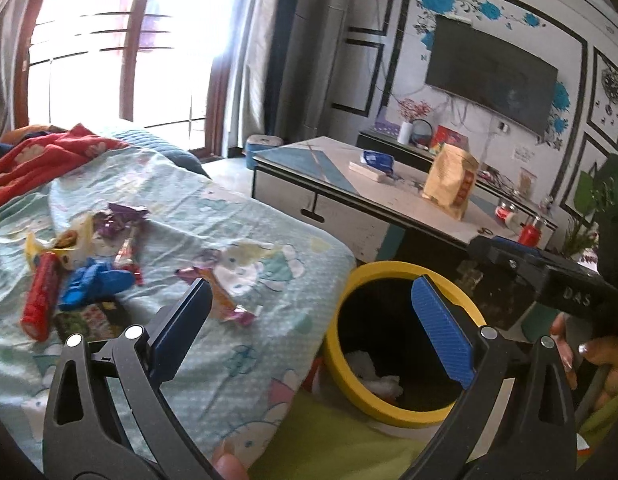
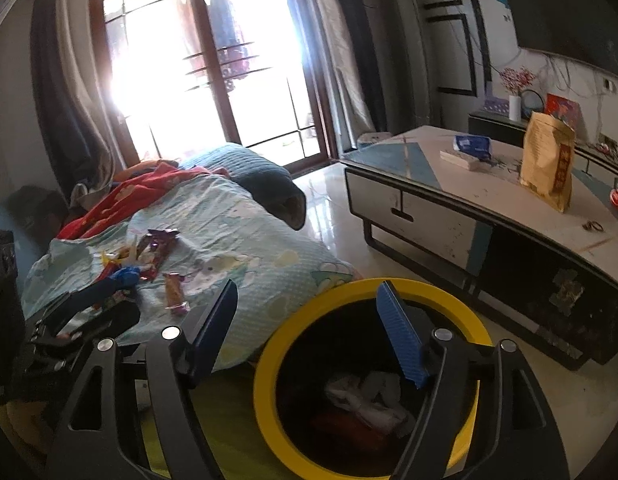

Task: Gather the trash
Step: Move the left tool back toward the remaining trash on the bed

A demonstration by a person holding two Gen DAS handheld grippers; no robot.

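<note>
Several wrappers lie on the light blue cartoon blanket (image 1: 245, 236): a red tube (image 1: 39, 300), a crumpled blue wrapper (image 1: 95, 282), a purple wrapper (image 1: 119, 218) and an orange-and-purple wrapper (image 1: 225, 300); the orange one also shows in the right wrist view (image 2: 175, 292). A black bin with a yellow rim (image 1: 351, 384) stands beside the bed and holds crumpled white paper (image 2: 369, 396). My left gripper (image 1: 313, 312) is open and empty, between the blanket and the bin. My right gripper (image 2: 309, 320) is open and empty above the bin's rim (image 2: 265, 364).
A low table (image 2: 429, 184) stands to the right with a brown paper bag (image 2: 547, 160), a blue pack (image 2: 471, 146) and a red can (image 1: 529, 232). A red blanket (image 1: 37, 156) and dark pillow (image 2: 269, 184) lie farther along the bed. Glossy floor (image 2: 329, 200) runs between bed and table.
</note>
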